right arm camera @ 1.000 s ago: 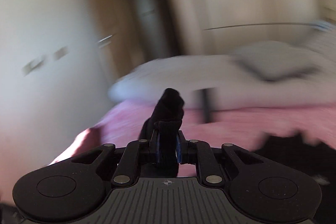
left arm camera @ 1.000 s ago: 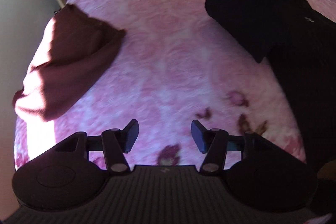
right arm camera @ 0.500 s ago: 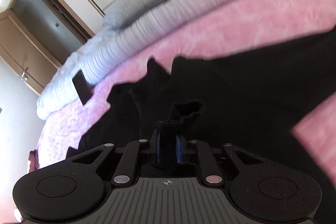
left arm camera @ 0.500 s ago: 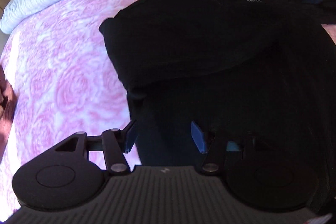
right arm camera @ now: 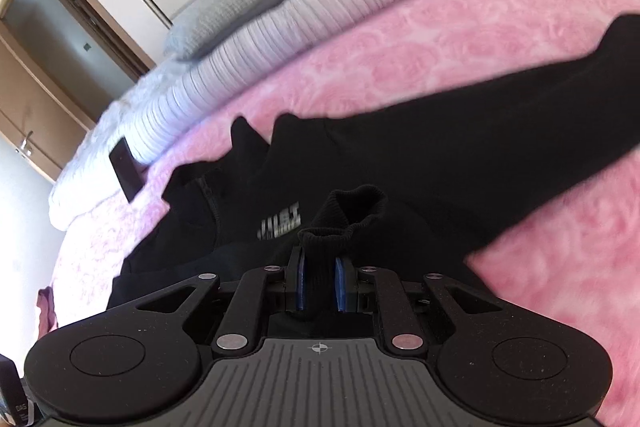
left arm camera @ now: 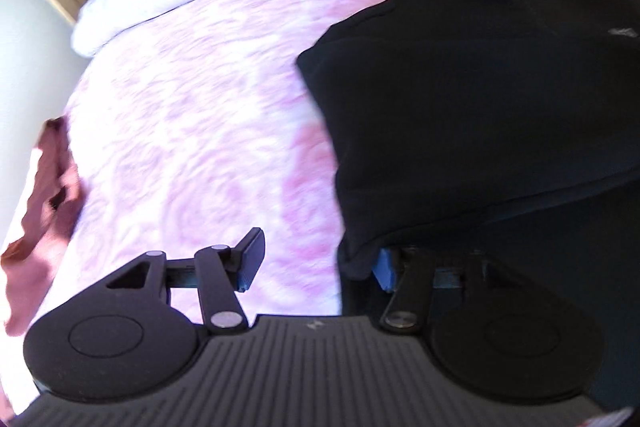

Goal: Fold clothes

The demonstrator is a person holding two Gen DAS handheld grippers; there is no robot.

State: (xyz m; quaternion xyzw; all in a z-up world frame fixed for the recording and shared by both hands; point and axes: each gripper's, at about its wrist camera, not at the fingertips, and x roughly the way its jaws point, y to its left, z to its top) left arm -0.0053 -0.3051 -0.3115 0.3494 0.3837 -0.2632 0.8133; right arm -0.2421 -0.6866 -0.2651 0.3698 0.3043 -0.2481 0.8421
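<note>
The right gripper (right arm camera: 319, 283) pinches a ribbed cuff (right arm camera: 352, 215) over the chest of the black sweater (right arm camera: 440, 167) spread across the pink bedspread (right arm camera: 460, 39), while the left gripper (left arm camera: 316, 259) gapes wide at its near-left edge.

The right gripper (right arm camera: 319, 281) has carried the cuff (right arm camera: 347, 215) down onto the black sweater (right arm camera: 440, 163).

Black sweater (left arm camera: 460, 99) w/ grey logo, pink rose-pattern blanket (left arm camera: 192, 115), maroon cloth (left arm camera: 44, 207), white ribbed pillow (right arm camera: 280, 27).
</note>
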